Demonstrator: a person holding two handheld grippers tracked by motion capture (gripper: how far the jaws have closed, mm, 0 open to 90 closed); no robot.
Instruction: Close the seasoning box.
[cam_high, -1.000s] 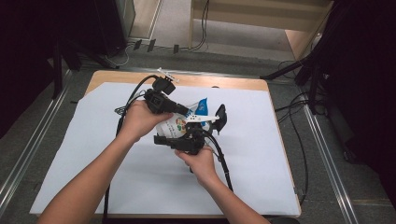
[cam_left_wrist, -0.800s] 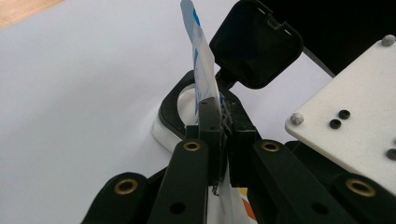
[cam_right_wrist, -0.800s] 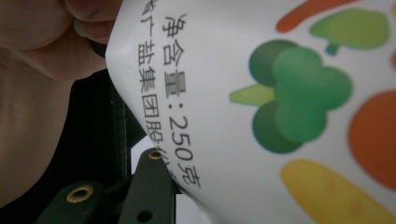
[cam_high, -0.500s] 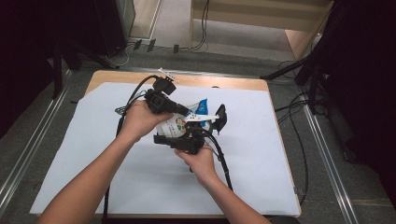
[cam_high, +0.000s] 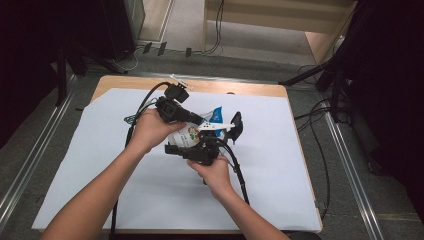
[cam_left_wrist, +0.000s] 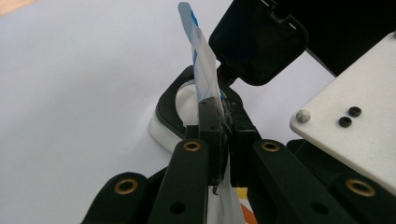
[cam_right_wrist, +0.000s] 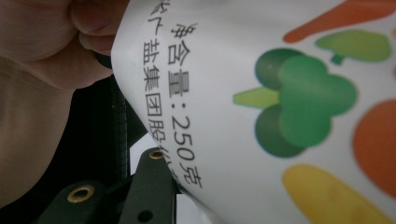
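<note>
My left gripper (cam_left_wrist: 219, 116) is pressed together on the top edge of a printed pouch (cam_high: 192, 131); my right gripper (cam_high: 200, 150) clamps the pouch's body above the white-covered tabletop (cam_high: 90, 165). Pulling unevenly could, I judge, tear the thin edge or let it slip free.

Desk (cam_high: 240, 90): wooden top, its bare edge showing as a strip along the far side and down the right edge. White sheet (cam_high: 280, 185): lying flat on the desk and covering nearly all of it (the near left corner is reaching the desk's front edge). Black cables (cam_high: 131, 125): trailing across the sheet on the left. The desk is standing on a grey floor (cam_high: 350, 200), with metal rails (cam_high: 350, 165) running along both sides and loose cables (cam_high: 320, 135) lying on the floor at the right.
</note>
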